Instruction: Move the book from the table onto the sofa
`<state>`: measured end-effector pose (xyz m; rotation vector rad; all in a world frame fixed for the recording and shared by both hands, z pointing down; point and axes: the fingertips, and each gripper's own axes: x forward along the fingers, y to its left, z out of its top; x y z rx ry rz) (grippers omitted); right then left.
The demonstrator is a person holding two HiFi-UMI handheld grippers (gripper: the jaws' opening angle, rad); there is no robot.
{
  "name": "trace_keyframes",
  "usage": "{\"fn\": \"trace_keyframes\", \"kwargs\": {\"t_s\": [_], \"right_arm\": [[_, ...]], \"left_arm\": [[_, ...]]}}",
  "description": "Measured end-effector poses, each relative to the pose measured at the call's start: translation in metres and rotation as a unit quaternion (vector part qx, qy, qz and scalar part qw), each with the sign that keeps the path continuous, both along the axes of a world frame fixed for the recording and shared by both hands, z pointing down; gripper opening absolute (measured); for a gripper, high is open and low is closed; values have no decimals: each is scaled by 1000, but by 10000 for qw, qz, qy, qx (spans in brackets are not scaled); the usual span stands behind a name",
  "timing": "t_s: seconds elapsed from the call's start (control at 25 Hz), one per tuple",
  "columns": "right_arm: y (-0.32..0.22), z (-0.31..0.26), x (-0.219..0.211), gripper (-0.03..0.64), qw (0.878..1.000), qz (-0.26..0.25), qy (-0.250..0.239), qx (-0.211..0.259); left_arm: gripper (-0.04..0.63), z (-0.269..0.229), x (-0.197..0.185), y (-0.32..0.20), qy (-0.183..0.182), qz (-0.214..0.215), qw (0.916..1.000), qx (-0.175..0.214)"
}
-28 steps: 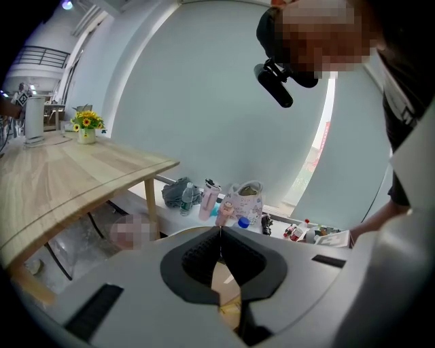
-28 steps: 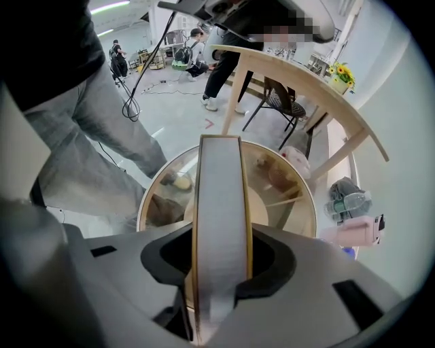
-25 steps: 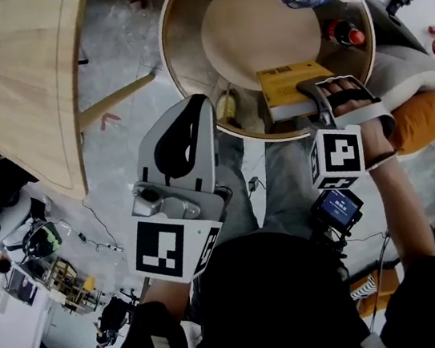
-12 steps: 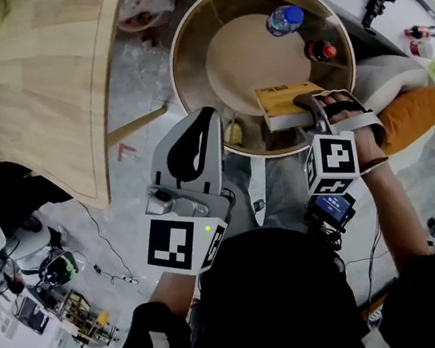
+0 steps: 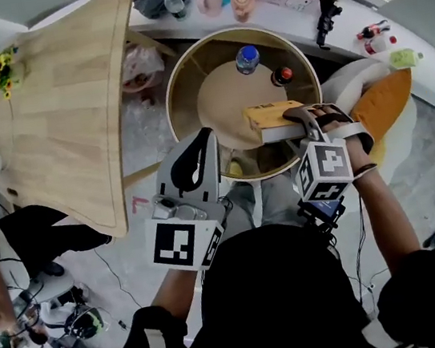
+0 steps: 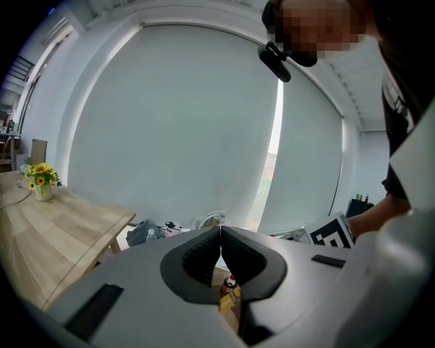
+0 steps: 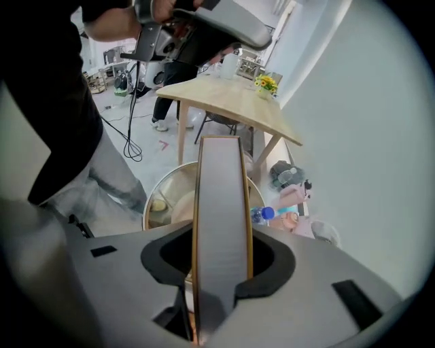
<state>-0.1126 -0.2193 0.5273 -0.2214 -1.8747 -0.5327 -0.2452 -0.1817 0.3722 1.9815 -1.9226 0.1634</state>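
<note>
**Head view.** The right gripper point(image 5: 299, 115) is clamped on the near end of the yellow book point(image 5: 267, 118). The book hangs above the near right rim of the round table point(image 5: 178, 74) rather than lying on it. Against a second ago the table, its blue-capped bottle point(image 5: 247, 58) and its red-capped bottle point(image 5: 281, 76) look smaller and lower — both hands have gone up, and the book with them. The left gripper point(image 5: 203, 140) is over the near left rim and carries nothing. Just right of the book lies the orange cushion point(image 5: 380, 98), on a pale seat that I take for the sofa point(image 5: 349, 76).

**Left gripper view.** The jaws meet tip to tip with nothing between them. The red-capped bottle shows far below, past their tips.

**Right gripper view.** The book's grey page edge stands between the pads, pressed from both sides, with the round table well beneath it.

The lift off the table looks done — what seems to remain is the carry rightward and setting the book down on the sofa.
</note>
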Motion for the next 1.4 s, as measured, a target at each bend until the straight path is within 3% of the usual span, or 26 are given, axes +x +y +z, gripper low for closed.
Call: {"fn": "trace_keyframes", "kwargs": {"t_s": [0.32, 0.64, 1.12, 1.4], "right_arm": [[9, -66, 31, 152, 9910, 1129, -718, -21], [35, -127, 77, 152, 9565, 2378, -1686, -81], [73, -192, 181, 151, 8567, 4285, -2872, -15], [99, -212, 251, 150, 7888, 5187, -3290, 226]], "left_arm": [[14, -40, 30, 13, -166, 598, 9974, 375], [14, -70, 60, 40, -262, 1158, 9896, 808], [14, -92, 108, 68, -281, 2040, 9718, 1148], [14, -99, 135, 76, -231, 2506, 9600, 1224]]}}
